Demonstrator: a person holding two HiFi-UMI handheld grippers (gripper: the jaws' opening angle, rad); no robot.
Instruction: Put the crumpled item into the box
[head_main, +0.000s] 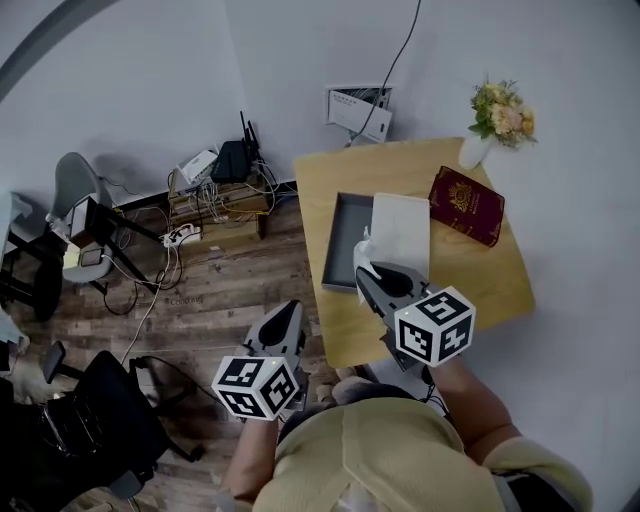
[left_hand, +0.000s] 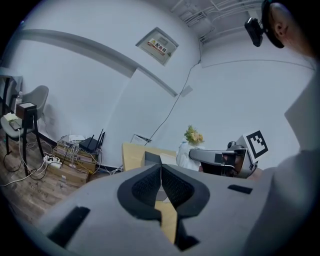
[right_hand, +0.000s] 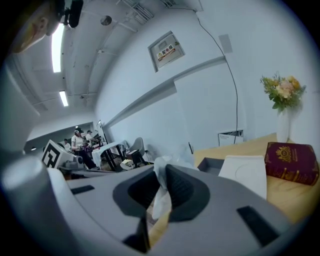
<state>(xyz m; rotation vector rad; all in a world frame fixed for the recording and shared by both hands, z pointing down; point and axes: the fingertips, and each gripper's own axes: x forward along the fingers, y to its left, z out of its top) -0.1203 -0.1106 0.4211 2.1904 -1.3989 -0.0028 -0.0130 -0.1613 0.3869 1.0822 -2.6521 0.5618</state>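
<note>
My right gripper is shut on a crumpled white tissue, which sticks up between the pads. It hangs over the near part of the wooden table, beside the near end of the open grey box. The box's white lid lies against its right side. My left gripper is shut with nothing in it and hovers over the floor to the left of the table, its pads touching. From the left gripper view the right gripper shows level, with the tissue at its tip.
A dark red passport lies on the table right of the lid. A white vase of flowers stands at the far right corner. Left of the table are a router and cables, a grey chair and a black chair.
</note>
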